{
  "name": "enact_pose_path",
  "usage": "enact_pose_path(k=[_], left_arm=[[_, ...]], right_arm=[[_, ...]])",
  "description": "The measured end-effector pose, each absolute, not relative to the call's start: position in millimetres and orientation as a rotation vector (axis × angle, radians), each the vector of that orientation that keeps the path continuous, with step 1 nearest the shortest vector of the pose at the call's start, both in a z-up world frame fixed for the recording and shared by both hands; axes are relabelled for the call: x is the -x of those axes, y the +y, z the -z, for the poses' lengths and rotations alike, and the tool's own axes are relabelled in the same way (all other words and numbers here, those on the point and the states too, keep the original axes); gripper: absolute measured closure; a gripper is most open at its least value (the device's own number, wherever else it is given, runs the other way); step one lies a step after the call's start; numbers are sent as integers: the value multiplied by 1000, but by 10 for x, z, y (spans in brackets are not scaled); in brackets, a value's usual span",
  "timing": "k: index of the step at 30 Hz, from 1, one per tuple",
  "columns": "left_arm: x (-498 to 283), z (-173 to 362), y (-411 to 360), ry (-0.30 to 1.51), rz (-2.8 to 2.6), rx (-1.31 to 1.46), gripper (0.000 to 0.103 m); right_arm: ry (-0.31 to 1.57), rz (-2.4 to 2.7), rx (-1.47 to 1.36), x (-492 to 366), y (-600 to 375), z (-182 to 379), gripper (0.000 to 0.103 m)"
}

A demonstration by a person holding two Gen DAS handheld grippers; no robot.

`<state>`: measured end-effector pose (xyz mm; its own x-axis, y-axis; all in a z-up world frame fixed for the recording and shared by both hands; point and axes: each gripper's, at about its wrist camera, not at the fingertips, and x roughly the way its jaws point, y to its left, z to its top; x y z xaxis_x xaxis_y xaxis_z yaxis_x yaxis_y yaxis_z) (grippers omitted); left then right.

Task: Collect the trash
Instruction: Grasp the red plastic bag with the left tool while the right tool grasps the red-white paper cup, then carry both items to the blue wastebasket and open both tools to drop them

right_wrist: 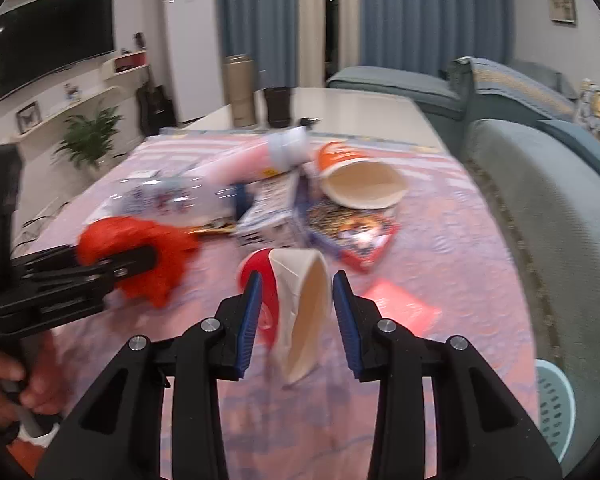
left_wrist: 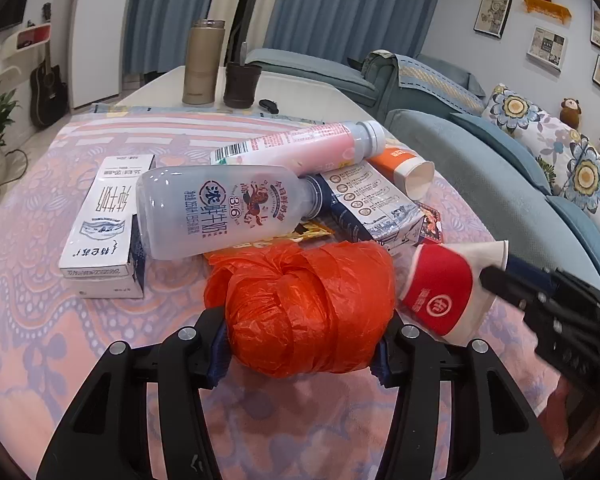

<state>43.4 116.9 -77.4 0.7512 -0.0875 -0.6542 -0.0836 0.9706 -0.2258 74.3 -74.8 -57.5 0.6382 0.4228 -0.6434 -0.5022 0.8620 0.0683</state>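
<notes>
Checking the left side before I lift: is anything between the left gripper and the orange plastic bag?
Nothing visible. The orange plastic bag already sits between the left gripper fingers, their pads against its sides. The red paper cup lies just right of it.

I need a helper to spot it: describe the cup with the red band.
On the pink patterned cloth, find the crumpled orange plastic bag. The squashed white paper cup with a red band lies on its side beside it; the other cup wears orange.

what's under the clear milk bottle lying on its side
The clear milk bottle rests on a white carton at its base end, and its neck lies over a blue-printed carton. Whatever else sits beneath it is hidden.
</notes>
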Motion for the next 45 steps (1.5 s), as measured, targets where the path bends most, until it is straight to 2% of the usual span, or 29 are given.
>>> enact_pose_path(k=[8, 11, 15, 26, 32, 37, 45], left_arm=[[-423, 777, 1140, 719, 15, 235, 52], [-429, 755, 1101, 716, 38, 238, 53], [-433, 579, 924, 669, 123, 244, 54], [-626, -60, -337, 547, 386, 100, 54], [-810, -60, -1074, 613, 527, 74, 54], [-933, 113, -1634, 660, 599, 46, 54], [-1106, 661, -2259, 803, 700, 46, 54]], right_arm=[[801, -534, 102, -899, -597, 825, 70], [804, -535, 105, -897, -618, 839, 79], [742, -507, 96, -759, -797, 652, 81], [589, -284, -27, -589, -2022, -28, 81], [572, -147, -92, -457, -2806, -124, 81], [613, -20, -132, -344, -3392, 75, 81], [808, 112, -282, -323, -4075, 934, 80]])
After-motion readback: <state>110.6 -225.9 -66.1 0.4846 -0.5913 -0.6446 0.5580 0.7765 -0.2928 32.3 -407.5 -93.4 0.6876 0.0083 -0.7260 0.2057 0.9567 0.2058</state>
